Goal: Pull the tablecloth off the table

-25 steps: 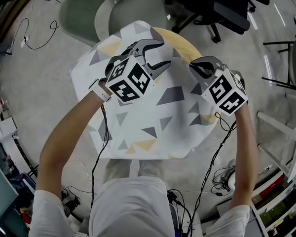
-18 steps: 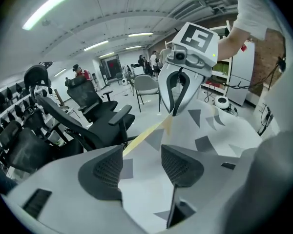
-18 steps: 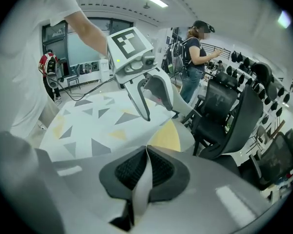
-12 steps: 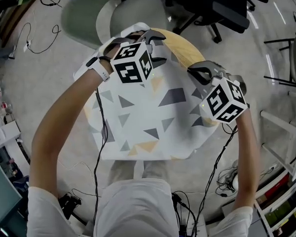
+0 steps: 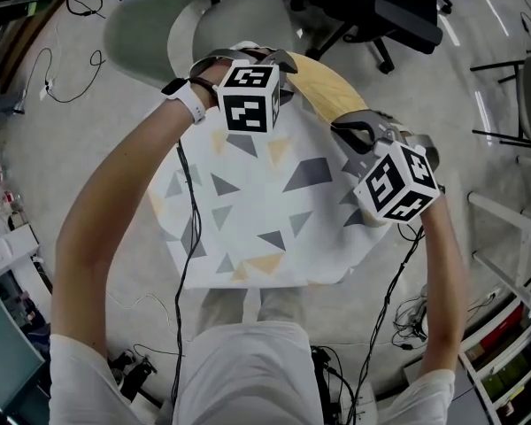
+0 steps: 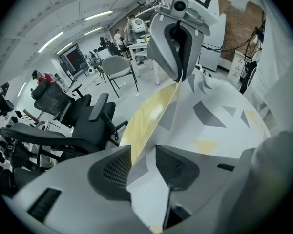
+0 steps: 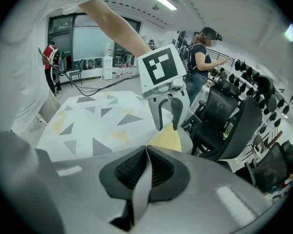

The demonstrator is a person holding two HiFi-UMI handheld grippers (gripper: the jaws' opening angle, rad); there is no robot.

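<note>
Head view, centre: see the tablecloth covering most of the table, with bare wood at upper right. Hold the right claw clamped on the cloth's right edge. Let the left claw, closing round the far edge with cloth between its pads, pinch fully. Then draw both evenly toward the lower frame.

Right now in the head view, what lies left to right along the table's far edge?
White wristband → left gripper, jaws closing with the tablecloth between them → bare wooden tabletop → right gripper, shut on the tablecloth.
</note>
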